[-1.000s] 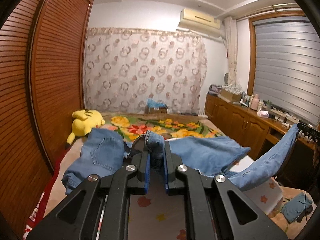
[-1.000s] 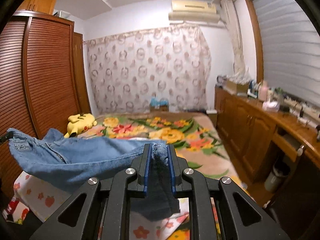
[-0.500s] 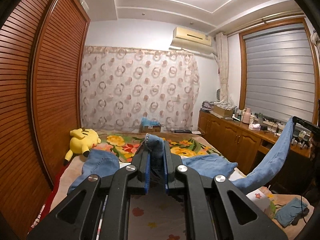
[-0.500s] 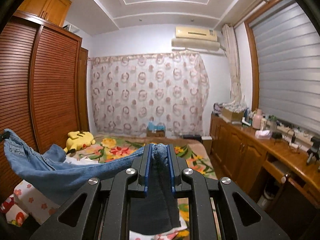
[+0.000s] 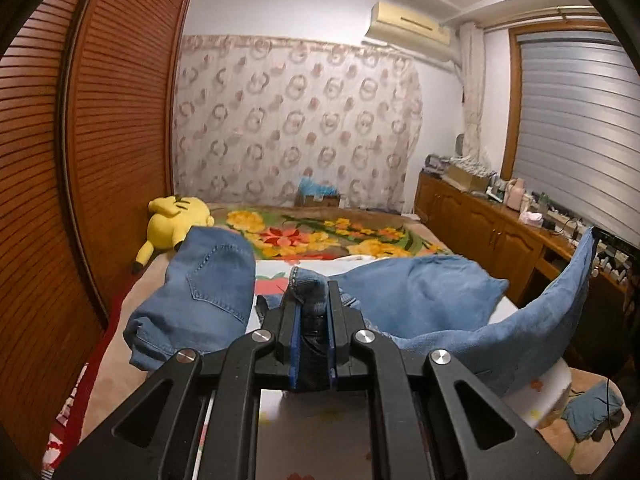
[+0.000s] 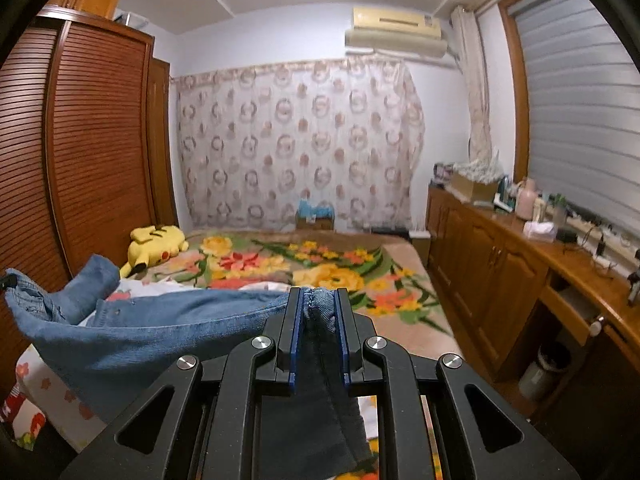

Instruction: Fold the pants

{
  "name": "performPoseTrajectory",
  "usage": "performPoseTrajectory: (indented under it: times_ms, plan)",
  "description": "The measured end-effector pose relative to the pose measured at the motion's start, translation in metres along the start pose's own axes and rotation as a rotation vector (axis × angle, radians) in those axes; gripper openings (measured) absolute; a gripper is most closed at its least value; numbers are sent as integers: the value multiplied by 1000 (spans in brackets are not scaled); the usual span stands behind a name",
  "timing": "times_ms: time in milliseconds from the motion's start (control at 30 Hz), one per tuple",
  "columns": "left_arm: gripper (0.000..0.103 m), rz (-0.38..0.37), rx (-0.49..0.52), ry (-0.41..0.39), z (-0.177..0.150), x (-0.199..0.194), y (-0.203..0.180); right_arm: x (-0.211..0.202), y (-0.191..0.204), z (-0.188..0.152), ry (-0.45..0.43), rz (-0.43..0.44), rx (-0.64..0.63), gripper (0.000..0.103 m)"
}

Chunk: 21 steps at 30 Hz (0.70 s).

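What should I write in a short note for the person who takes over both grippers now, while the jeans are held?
Left gripper: shut on the jeans at a bunched edge.
Right gripper: shut on the jeans too, at a hem.
Jeans: stretched between the two grippers, middle part sagging onto the bed, near the yellow plush toy.
Done: both ends gripped.
Left: lay flat, fold, smooth; no neat fold shows yet.

A home bedroom: floral-blanketed bed [image 6: 320, 268], yellow plush toy [image 6: 156, 242] at far left, louvred wooden wardrobe [image 6: 92, 152], ring-patterned curtain [image 6: 296, 140], wall-mounted air conditioner [image 6: 394, 30].
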<state>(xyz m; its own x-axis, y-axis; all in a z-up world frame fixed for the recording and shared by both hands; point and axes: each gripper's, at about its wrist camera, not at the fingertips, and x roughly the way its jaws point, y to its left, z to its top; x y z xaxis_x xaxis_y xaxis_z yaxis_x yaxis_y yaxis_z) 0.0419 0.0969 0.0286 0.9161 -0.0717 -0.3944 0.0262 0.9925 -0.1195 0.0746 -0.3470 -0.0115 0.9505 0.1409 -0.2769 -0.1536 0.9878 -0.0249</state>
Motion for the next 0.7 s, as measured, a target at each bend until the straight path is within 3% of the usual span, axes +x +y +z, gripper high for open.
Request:
performPoseTrajectory:
  times_ms: [200, 433, 700]
  plan:
    - [11, 25, -6, 38, 4, 33, 2, 55, 2, 9, 29, 1, 0, 15]
    - [11, 53, -7, 67, 17, 69, 2, 81, -4, 54, 20, -3, -13, 15]
    - [11, 73, 3, 94, 39, 118, 3, 124, -5, 59, 22, -8, -32, 15]
